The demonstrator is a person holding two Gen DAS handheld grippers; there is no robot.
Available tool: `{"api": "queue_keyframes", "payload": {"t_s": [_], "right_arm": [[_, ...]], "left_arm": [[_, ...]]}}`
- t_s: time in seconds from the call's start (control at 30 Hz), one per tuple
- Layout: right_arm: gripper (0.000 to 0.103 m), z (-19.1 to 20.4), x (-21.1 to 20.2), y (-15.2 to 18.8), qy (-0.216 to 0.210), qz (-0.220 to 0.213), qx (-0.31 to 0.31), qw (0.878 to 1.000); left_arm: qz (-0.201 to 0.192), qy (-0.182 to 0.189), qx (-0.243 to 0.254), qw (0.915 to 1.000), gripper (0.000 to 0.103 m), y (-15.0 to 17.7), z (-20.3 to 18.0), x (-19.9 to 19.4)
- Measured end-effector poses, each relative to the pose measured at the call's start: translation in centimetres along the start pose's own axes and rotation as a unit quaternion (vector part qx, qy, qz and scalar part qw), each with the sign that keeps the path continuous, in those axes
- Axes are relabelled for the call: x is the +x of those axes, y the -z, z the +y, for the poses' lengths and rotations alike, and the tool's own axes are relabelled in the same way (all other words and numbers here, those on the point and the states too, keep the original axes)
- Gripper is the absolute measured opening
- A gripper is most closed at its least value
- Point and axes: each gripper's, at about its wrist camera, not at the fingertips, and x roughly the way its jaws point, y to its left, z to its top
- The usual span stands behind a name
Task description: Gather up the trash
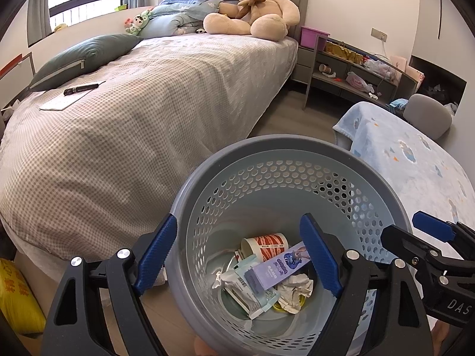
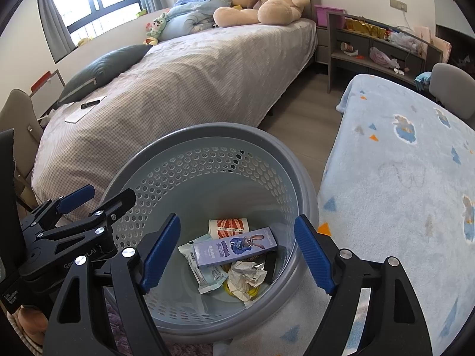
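A grey perforated waste basket point(image 1: 285, 145) stands on the floor between the bed and a blue blanket; it also shows in the right wrist view point(image 2: 207, 132). Inside lie a purple box point(image 1: 279, 267) point(image 2: 236, 250), a paper cup point(image 1: 265, 244) point(image 2: 228, 227), crumpled paper point(image 1: 295, 292) point(image 2: 246, 279) and a plastic wrapper point(image 2: 204, 273). My left gripper point(image 1: 240, 255) is open and empty above the basket's near rim. My right gripper point(image 2: 237, 255) is open and empty above the basket; it also shows at the right in the left wrist view point(image 1: 415, 231).
The bed point(image 1: 148, 112) is on the left, with a black marker point(image 1: 80, 89) on a paper sheet point(image 1: 69, 96), a grey pillow point(image 1: 83, 57) and a teddy bear point(image 1: 255, 6). A blue blanket point(image 2: 400, 178) lies right. A shelf unit point(image 1: 353, 71) stands at the back. A yellow bag point(image 1: 17, 296) is at the lower left.
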Motion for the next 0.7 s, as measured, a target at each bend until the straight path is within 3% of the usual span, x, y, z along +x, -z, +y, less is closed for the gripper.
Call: {"api": "queue_keyframes", "payload": {"t_s": [0.7], "right_arm": [[0.078,0.28,-0.06,-0.09,0.001,0.000,-0.003,1.000]], "left_arm": [[0.000,-0.001,-0.002,1.0000,0.081,-0.03,0.07,-0.08]]}}
